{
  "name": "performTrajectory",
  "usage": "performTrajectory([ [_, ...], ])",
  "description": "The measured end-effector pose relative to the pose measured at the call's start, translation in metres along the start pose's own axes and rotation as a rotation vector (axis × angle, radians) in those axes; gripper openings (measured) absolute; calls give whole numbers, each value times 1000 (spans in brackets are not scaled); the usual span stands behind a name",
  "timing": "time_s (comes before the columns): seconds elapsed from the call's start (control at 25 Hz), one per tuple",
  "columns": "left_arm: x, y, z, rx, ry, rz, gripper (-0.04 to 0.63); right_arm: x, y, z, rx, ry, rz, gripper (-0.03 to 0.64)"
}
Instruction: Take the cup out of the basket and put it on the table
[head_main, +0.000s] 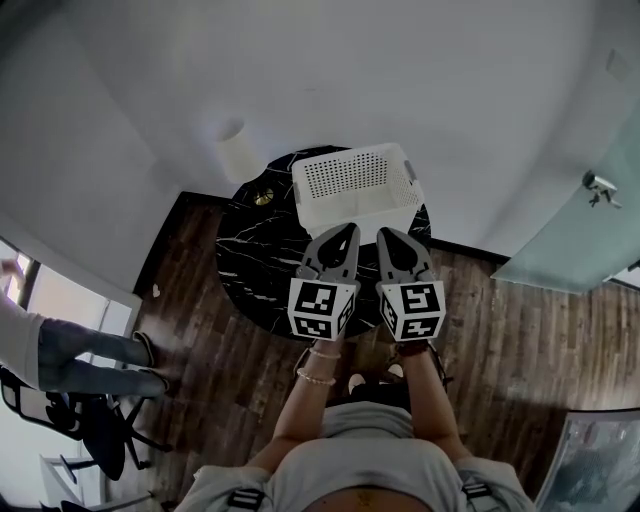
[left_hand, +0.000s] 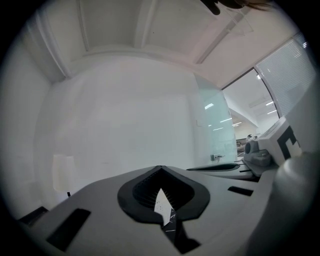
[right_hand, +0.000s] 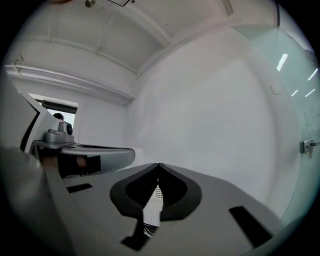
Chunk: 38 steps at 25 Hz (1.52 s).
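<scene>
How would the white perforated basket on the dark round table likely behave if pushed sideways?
The basket looks like perforated plastic, so probably light yet stiff. Its wide, low shape suggests sliding rather than tipping. The table looks polished, so it may skid easily.

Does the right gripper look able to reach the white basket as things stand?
Probably yes: the right gripper points at the white basket on the black table, close to its near wall, nothing between them. Its jaws are shut, though.
</scene>
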<state>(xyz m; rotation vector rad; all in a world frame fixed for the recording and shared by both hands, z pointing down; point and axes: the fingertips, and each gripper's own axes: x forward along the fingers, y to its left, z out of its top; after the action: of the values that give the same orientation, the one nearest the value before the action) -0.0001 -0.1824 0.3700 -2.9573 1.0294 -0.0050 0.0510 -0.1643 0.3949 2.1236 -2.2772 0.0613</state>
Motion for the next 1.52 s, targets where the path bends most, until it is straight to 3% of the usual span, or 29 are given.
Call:
performTrajectory([
  [0.28, 20, 23, -4, -7, 8, 15, 5, 30, -9, -4, 1, 20, 9, 8],
  [0.8, 105, 72, -5, 16, 41, 84, 5, 126, -47, 0, -1, 24, 114, 8],
  [1.52, 169, 122, -27, -5, 102, 304, 5, 221, -78, -26, 12, 94, 326, 8],
])
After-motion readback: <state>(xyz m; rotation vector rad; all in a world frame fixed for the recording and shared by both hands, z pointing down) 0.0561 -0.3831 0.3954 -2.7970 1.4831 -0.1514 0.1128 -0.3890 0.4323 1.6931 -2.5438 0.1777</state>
